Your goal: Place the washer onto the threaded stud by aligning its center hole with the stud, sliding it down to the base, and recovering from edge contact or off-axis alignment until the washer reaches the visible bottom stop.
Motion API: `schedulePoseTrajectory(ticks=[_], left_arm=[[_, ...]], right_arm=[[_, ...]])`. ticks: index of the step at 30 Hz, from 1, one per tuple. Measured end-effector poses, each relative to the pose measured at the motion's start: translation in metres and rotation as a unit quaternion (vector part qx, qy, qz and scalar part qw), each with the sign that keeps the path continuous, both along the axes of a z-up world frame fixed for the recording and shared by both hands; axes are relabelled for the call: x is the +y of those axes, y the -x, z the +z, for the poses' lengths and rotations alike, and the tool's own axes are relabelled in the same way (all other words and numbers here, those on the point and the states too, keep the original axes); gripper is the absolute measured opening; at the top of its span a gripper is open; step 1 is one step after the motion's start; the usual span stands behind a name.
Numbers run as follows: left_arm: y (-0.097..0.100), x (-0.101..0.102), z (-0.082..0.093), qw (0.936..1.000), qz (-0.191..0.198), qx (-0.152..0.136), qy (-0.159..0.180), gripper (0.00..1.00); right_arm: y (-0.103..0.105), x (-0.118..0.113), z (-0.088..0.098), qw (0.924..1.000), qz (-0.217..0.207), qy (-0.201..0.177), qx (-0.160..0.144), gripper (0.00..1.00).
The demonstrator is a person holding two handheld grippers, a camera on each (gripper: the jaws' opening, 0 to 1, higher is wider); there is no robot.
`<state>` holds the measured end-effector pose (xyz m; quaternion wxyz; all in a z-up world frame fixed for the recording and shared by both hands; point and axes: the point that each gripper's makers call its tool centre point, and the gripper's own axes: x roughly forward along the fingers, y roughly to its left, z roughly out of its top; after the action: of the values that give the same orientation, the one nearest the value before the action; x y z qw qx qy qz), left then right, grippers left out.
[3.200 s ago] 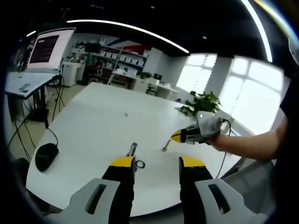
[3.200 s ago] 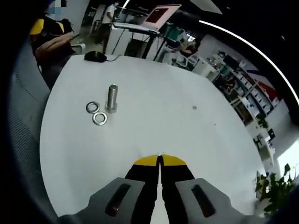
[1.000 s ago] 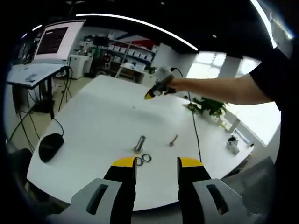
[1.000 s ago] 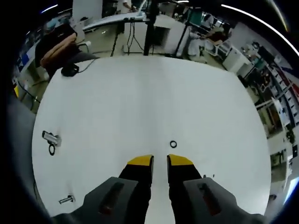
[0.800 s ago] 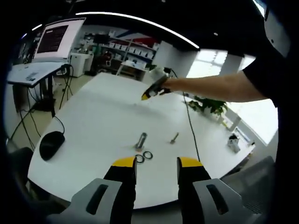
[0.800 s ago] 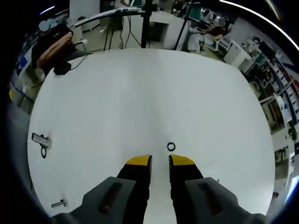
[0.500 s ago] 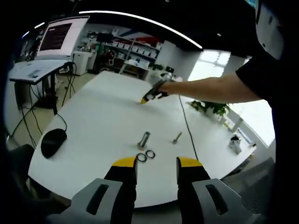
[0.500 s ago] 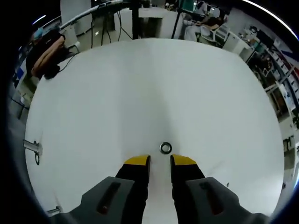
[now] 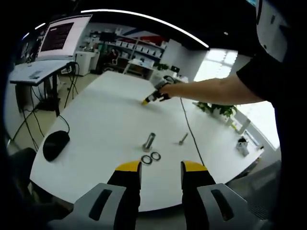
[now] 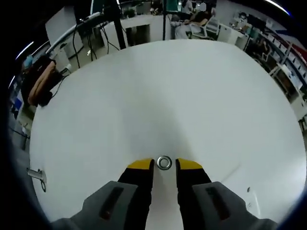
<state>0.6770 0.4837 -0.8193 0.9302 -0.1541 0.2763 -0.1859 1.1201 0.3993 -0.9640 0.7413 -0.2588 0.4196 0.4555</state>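
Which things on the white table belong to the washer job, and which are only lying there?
For the job:
- small silver metal washer between the right gripper fingers
- upright grey threaded stud
- two silver ring washers beside it

Lying about:
- black computer mouse
- small grey bolt on its side
- black cable

white table [image 9: 110, 120], bright windows [image 9: 218, 72], shelving [image 9: 129, 50]
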Motion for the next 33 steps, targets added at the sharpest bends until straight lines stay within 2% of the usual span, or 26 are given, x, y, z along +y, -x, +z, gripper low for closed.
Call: schedulePoseTrajectory(ticks=[3, 4, 13, 20, 31, 33], left_arm=[[0.0, 0.0, -0.001, 1.0, -0.002, 0.002, -0.002, 0.3], [0.001, 0.0, -0.002, 1.0, -0.003, 0.004, -0.003, 0.3], [0.001, 0.001, -0.001, 1.0, -0.002, 0.002, -0.003, 0.31], [0.001, 0.0, 0.0, 1.0, -0.002, -0.002, -0.002, 0.31], [0.0, 0.0, 0.005, 0.9999, -0.004, -0.015, 0.001, 0.31], [-0.003, -0.001, 0.013, 0.9993, -0.001, -0.033, 0.017, 0.32]], right_arm=[[-0.004, -0.002, 0.0, 0.9999, -0.013, 0.004, -0.001, 0.15], [-0.002, -0.002, 0.0, 0.9998, -0.019, 0.002, 0.005, 0.15], [0.011, -0.01, 0.002, 0.9999, -0.008, 0.01, -0.009, 0.14], [0.037, -0.026, 0.004, 0.9999, -0.004, 0.016, -0.001, 0.13], [0.085, -0.065, 0.001, 0.9996, -0.009, 0.024, 0.005, 0.13], [0.097, -0.071, 0.001, 0.9997, -0.01, 0.02, 0.005, 0.13]])
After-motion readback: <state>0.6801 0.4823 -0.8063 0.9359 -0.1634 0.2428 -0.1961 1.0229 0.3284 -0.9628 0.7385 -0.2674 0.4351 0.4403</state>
